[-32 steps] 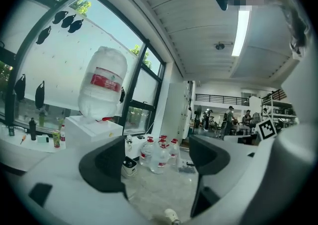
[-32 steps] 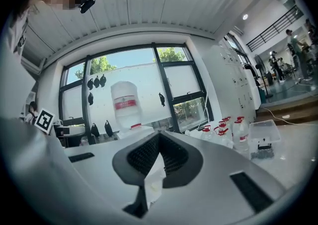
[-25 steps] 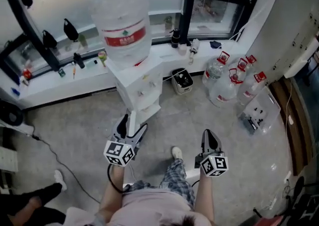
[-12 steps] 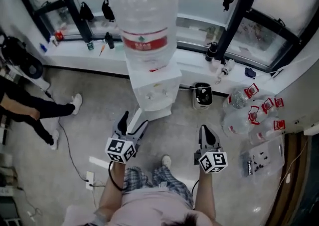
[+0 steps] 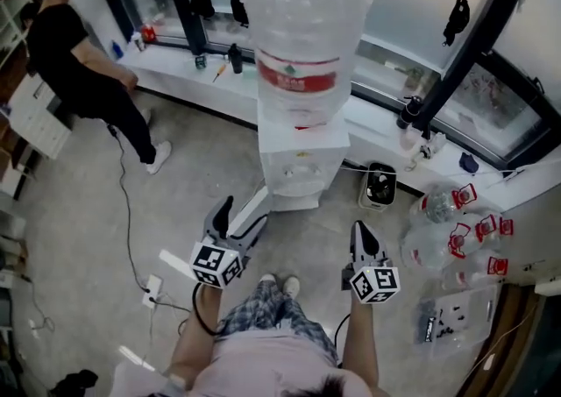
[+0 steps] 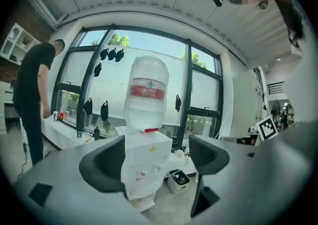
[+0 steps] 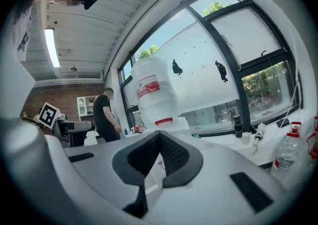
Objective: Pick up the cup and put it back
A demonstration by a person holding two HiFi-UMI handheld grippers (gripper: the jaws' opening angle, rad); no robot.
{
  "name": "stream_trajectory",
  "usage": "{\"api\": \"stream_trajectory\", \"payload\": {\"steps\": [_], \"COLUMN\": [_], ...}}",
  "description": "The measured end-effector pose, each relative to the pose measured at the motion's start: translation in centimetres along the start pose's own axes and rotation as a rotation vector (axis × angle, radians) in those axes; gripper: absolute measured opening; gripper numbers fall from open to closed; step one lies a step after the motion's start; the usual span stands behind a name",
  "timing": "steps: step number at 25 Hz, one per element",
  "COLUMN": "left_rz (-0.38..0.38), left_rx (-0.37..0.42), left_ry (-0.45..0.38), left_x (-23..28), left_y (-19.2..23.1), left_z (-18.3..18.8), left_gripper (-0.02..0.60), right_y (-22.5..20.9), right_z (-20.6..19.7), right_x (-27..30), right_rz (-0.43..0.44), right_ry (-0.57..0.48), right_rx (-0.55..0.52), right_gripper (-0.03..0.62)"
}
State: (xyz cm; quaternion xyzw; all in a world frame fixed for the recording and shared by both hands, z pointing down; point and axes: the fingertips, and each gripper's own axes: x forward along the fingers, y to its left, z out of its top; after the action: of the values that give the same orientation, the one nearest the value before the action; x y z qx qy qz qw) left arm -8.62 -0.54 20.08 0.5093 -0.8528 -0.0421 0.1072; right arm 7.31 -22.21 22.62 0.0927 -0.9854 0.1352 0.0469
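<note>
Cup: can't make it out in any view, so no location for it.

Left tool [image 5: 243,214] [image 6: 156,162]: jaws spread, nothing between them. Through the gap its own view shows only the water dispenser [image 6: 141,167], well apart. Right tool [image 5: 360,230] [image 7: 158,139]: jaws pressed together at the tips, pinching nothing visible. Both tools are held roughly level above the floor [image 5: 175,202], near the person's shoes [image 5: 276,284].

Surroundings:
- The water dispenser [image 5: 298,163] is white, straight ahead of both tools and against the window sill [image 5: 372,128]. A big clear bottle [image 5: 302,31] with a red label sits upside down on top.
- A small open bin [image 5: 379,187] sits just right of the dispenser's foot.
- A cluster of red-capped water bottles [image 5: 456,233] stands on the floor at right, near the right tool's side.
- A power strip [image 5: 151,288] and a dark cable lie on the floor to the left.
- A person in black [image 5: 79,62] stands far left at the sill, beside a white cabinet [image 5: 35,119].
- Small items lie along the sill, too small to identify. Dark objects [image 5: 202,1] hang on the window frame.
</note>
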Motion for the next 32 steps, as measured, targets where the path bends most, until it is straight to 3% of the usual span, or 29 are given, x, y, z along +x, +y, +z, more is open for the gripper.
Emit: {"api": "stream_trajectory", "payload": {"steps": [5,11,15,22,28,32], "left_rz": [0.032,0.008,0.0,0.035,0.089,0.131], "left_rx": [-0.024,-0.031,0.009,0.021,0.035,0.05], "left_ry": [-0.017,-0.015,-0.012,0.012,0.01,-0.003], "left_x": [0.3,1.1,2.3,4.6,6.7,9.0], "left_y": [1.9,2.9,3.3,4.0,5.2,6.0], "left_z": [-0.1,-0.3,-1.5,-3.8,-8.1,-13.0], "left_gripper": [0.388,0.388,0.388,0.388,0.388,0.388], "right_y": [1.3,2.1,2.5,1.5,-1.2,-4.6], "right_z": [0.2,-0.1,-1.1,-2.5,-5.7,-10.4], "right_x": [1.8,3.4,4.8,7.0,9.7,11.6], "right_rz": [0.029,0.027,0.049,0.095,0.137,0.141], "right_ry": [0.015,0.019,0.031,0.055,0.076,0.074], "right_rx": [-0.022,-0.038,-0.093,-0.085,-0.113,-0.101], "right_gripper": [0.017,0.017,0.017,0.017,0.017,0.017]}}
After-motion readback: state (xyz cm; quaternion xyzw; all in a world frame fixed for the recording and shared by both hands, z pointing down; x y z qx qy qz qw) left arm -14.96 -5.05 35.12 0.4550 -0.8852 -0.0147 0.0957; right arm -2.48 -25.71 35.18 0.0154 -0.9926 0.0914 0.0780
